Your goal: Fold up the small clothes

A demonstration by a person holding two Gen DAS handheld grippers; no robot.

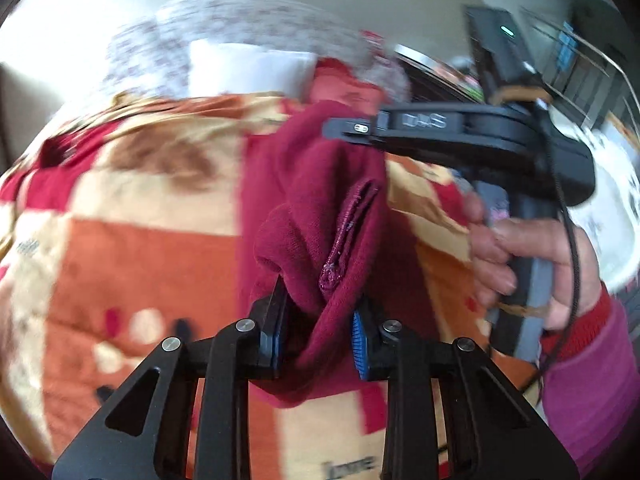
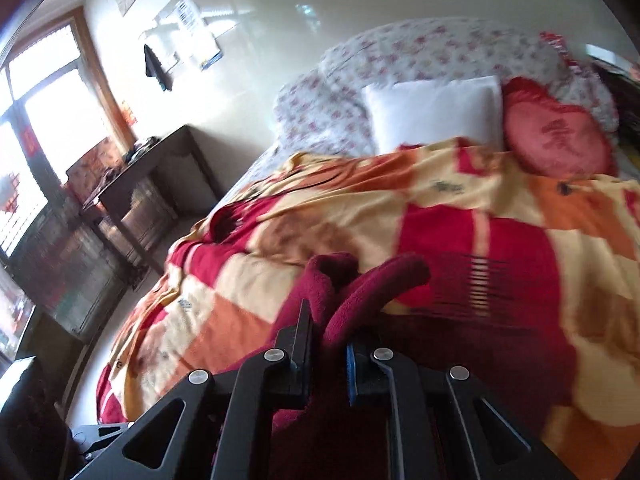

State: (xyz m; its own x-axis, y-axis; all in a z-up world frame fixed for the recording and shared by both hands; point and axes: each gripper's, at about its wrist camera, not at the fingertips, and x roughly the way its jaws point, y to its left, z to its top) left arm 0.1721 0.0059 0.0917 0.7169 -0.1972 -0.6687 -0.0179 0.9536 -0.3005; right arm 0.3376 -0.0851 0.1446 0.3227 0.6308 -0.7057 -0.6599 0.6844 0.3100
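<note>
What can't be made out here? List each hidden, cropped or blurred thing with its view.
- Dark red garment: its type and full shape, bunched in the left hand-held gripper and cut off below; left wrist view.
- Right hand-held gripper: the fabric covers its pads; right wrist view.
- Lettering on the blanket: motion-blurred; left wrist view.

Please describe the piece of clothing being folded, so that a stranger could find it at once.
On the bed under the orange, yellow and red checked fleece blanket, look between the two grippers. The dark red fleece garment hangs there, pinched by the left gripper and right gripper. Unlike the blanket, it is plain maroon with a zipper.
</note>
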